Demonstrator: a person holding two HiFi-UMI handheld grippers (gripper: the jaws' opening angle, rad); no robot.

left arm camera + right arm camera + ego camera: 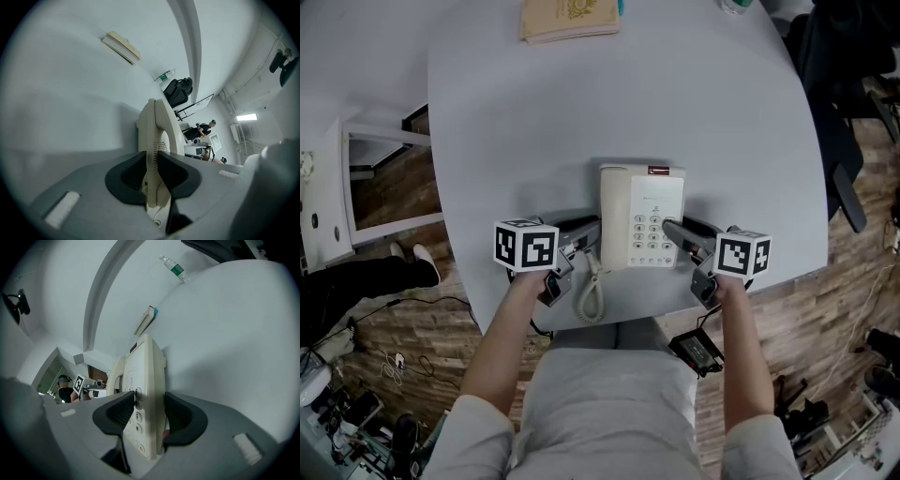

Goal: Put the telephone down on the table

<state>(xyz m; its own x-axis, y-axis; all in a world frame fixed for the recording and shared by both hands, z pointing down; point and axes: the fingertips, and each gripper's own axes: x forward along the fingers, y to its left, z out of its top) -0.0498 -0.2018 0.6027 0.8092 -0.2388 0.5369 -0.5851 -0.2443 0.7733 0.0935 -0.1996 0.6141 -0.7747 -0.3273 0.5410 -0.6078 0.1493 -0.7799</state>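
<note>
A tan booklet is running off the head view's top edge, so its far part is not showing. A bottle beside it is showing only a sliver there. A dark chair is being cut by the right edge. The right claw is covering part of the telephone keypad, its lower jaw sitting out of sight beneath the body. Key markings are reading too small. People in the room beyond are appearing too small to describe.

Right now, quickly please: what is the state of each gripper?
Left gripper: closed on the telephone, at its left edge.
Right gripper: closed on the telephone, at its right edge.
</note>
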